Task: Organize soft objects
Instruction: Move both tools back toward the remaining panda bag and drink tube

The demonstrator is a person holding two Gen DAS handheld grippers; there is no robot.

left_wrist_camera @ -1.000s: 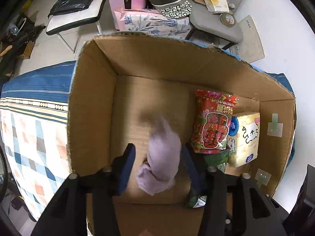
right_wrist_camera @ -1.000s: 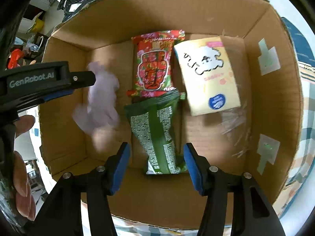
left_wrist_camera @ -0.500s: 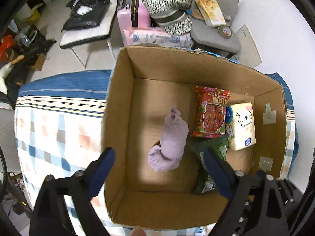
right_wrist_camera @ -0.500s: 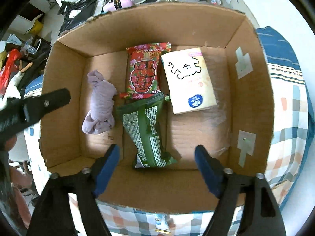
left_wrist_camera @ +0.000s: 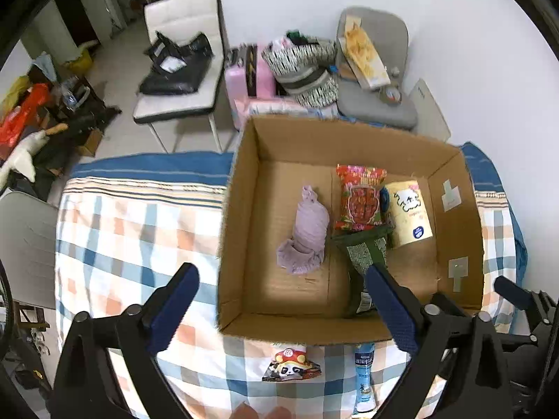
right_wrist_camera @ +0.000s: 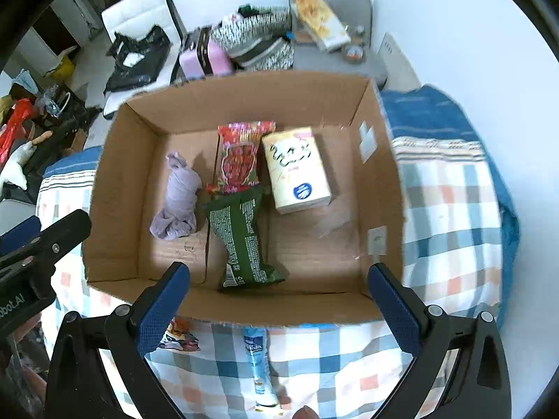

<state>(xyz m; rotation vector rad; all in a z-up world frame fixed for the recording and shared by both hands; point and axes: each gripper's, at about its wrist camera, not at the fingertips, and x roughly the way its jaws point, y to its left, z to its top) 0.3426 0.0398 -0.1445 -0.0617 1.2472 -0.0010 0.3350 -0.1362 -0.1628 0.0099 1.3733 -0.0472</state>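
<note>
A cardboard box (left_wrist_camera: 244,181) (right_wrist_camera: 115,160) stands on a checked bedspread. Inside lie a lilac rolled cloth (left_wrist_camera: 309,234) (right_wrist_camera: 178,199), a red snack pack (left_wrist_camera: 360,199) (right_wrist_camera: 241,157), a green snack pack (left_wrist_camera: 367,255) (right_wrist_camera: 244,237) and a yellow tissue pack (left_wrist_camera: 408,213) (right_wrist_camera: 297,171). My left gripper (left_wrist_camera: 283,300) is open and empty, held above the box's near left corner. My right gripper (right_wrist_camera: 277,296) is open and empty above the box's near wall. A panda snack pack (left_wrist_camera: 291,366) (right_wrist_camera: 180,335) and a blue tube (left_wrist_camera: 363,377) (right_wrist_camera: 258,363) lie on the bedspread in front of the box.
The checked bedspread (left_wrist_camera: 132,230) (right_wrist_camera: 447,216) spreads left and right of the box. Behind the bed stand a white chair with a black bag (left_wrist_camera: 178,70), a pink case (left_wrist_camera: 248,73) and a grey chair with clutter (left_wrist_camera: 374,70). A white wall is on the right.
The lilac cloth dropped from my left gripper into the box and lies still. Both grippers opened wider and pulled up and back from the box.
</note>
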